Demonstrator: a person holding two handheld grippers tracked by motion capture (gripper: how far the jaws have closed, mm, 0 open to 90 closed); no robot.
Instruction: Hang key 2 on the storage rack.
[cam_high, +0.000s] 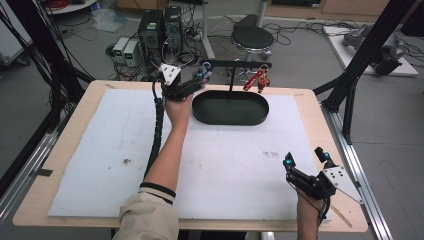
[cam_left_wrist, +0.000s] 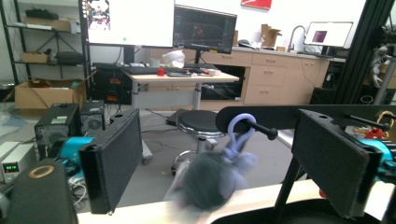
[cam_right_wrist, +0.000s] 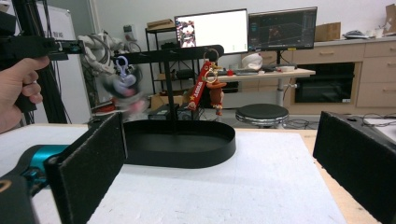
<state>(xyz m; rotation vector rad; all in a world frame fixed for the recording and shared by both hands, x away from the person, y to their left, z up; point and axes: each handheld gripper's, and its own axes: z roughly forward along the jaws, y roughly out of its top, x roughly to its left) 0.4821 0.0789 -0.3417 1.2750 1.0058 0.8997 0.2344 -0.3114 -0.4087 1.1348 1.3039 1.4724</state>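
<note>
The left tongs (cam_high: 200, 80) are held at the far edge of the surface (cam_high: 70, 130), beside the left end of a black stand (cam_high: 235, 64) whose crossbar rises above an oval black tray (cam_high: 230, 117). In the left gripper view the two black pads (cam_left_wrist: 114, 161) stand well apart, and between them – a little beyond – hangs a grey plush keychain (cam_left_wrist: 210, 179) with a lilac loop (cam_left_wrist: 240, 130) hooked over a peg of the crossbar. The pads do not touch it; the plush part looks blurred, so its exact shape cannot be told. From the right gripper view the same keychain hangs at the left end of the bar, just beside the person's left hand (cam_right_wrist: 16, 91).

Near the other end of the bar hangs a red strap keychain with a small brown figure (cam_high: 259, 79), above the right part of the tray.

The right tongs (cam_high: 306, 160) rest low at the near right corner of the white mat (cam_high: 100, 165), well apart from the stand – their pads are wide open with nothing between them.
</note>
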